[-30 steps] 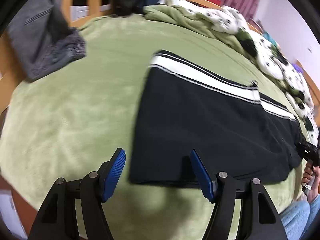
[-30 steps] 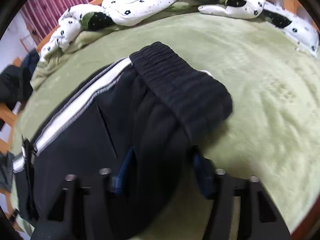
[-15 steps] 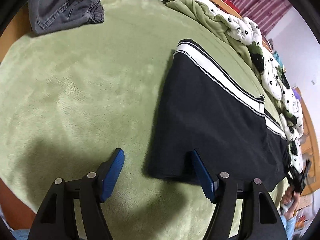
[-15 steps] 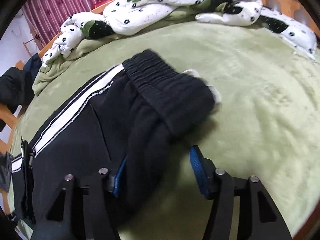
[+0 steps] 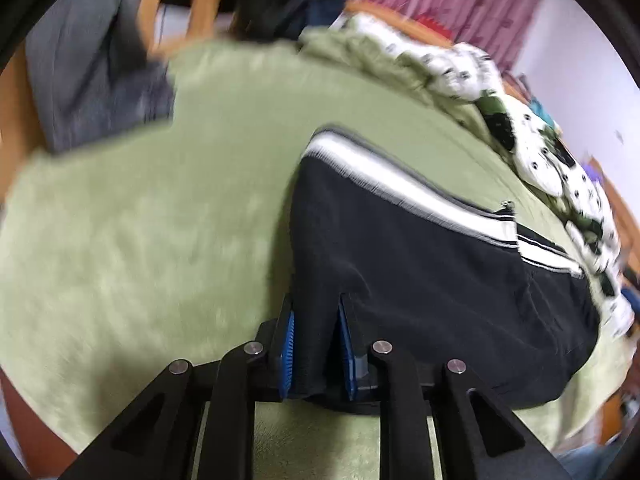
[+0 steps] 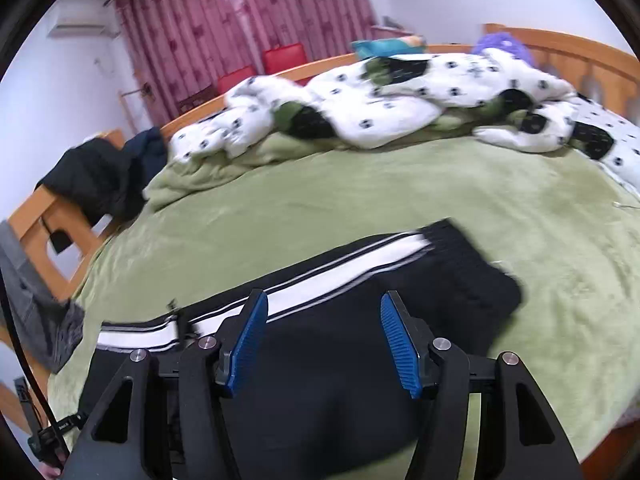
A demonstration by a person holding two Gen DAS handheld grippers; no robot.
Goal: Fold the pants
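ahead of the gripper spreads a wide bed covered with a soft light-green fleece blanket (image 6: 360,200). at its far side lies a rumpled white duvet with black flower prints (image 6: 400,108), against a curved orange wooden bed frame (image 6: 560,46). beyond hang dark pink patterned curtains (image 6: 240,12) on plain white walls (image 6: 48,92), with a white air conditioner unit (image 6: 80,30) high to the left. two red chair backs (image 6: 280,58) stand below the curtains.

One pair of black pants (image 5: 420,272), one green blanket (image 5: 160,220), one spotted duvet (image 6: 400,96), perhaps two red chairs (image 6: 284,58).
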